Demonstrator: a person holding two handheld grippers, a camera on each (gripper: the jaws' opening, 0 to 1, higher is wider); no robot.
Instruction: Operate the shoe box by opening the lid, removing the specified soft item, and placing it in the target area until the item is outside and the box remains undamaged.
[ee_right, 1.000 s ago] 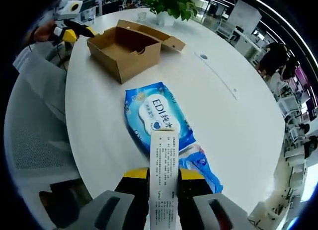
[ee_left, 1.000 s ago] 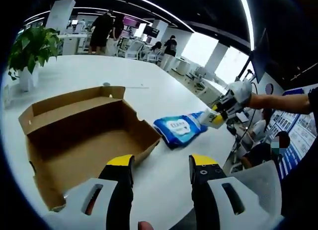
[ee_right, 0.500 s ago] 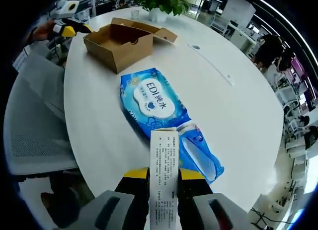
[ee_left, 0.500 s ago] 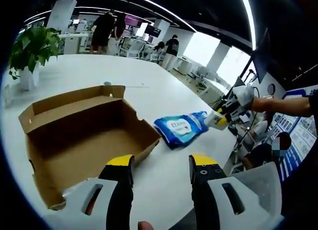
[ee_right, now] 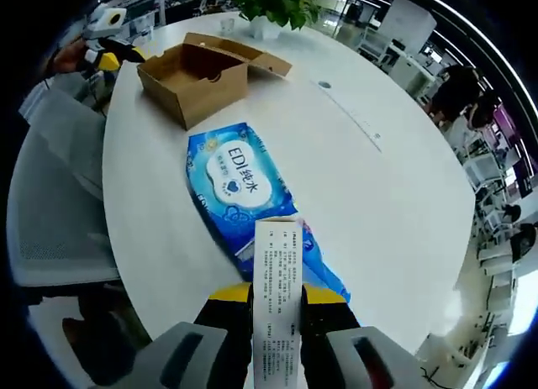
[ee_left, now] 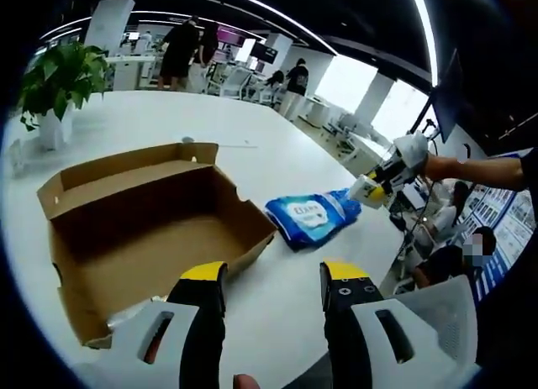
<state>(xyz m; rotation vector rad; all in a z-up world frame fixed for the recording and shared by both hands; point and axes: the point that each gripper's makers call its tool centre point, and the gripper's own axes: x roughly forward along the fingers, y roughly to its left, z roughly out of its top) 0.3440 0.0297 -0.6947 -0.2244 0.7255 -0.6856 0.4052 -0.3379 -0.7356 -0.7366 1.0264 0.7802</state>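
The brown shoe box stands open and empty on the white table, its lid flap folded back. A blue pack of wet wipes lies on the table to the right of the box. My right gripper comes in from the right and holds the pack's far end slightly raised. In the right gripper view, my right gripper is shut on the white label strip of the pack; beyond it are the box and my left gripper. My left gripper is open just in front of the box.
A potted plant stands behind the box on the round table. A grey mesh chair sits at the table's edge near the left gripper. A thin strip and a small disc lie mid-table. People stand far behind.
My right gripper, still shut on the pack's label strip, has risen a little and the pack has turned slightly on the table. My left gripper has stayed open and nearly still.
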